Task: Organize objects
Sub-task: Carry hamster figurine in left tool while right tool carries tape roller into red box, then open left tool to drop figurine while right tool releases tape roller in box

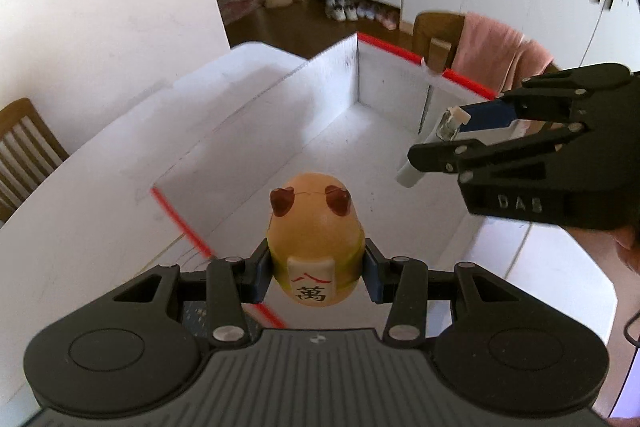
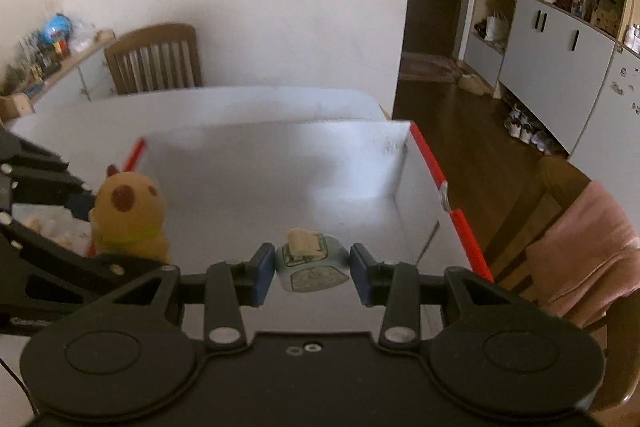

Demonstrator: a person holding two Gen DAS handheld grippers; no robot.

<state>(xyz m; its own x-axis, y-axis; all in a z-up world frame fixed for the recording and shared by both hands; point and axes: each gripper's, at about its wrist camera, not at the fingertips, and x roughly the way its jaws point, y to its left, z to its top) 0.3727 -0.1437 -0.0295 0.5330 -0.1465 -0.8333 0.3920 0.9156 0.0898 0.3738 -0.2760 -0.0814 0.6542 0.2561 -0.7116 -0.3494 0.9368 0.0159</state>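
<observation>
A: Toy first: where does it sit against the left tongs?

B: Right between the pads. The left tongs are partly closed and clamp the yellow egg-shaped figure at its lower sides, upright, with a tile of two characters on its front. It hangs above the near edge of the white box.

A: And the right tongs?

B: Also partly closed, gripping a small pale blue bottle with a beige cap. In the left wrist view the right tongs come in at about 3 o'clock, over the box's right wall, with the bottle's cap pointing toward 9 o'clock.

A: What lies around them?

B: The box is open, with red tape on its rims, and stands on a white counter. Its floor below both items is bare white. A wooden chair stands at 11 o'clock in the right wrist view; another chair with a pink towel over it is at 3 o'clock. Cabinets and shoes on the floor sit farther back.

A: Anything between the tongs and the box?

B: No. The two tongs are near each other, side by side, but apart.

A: Pose?

B: Both tilt downward toward the box. Part of a hand shows behind the right tongs.
</observation>
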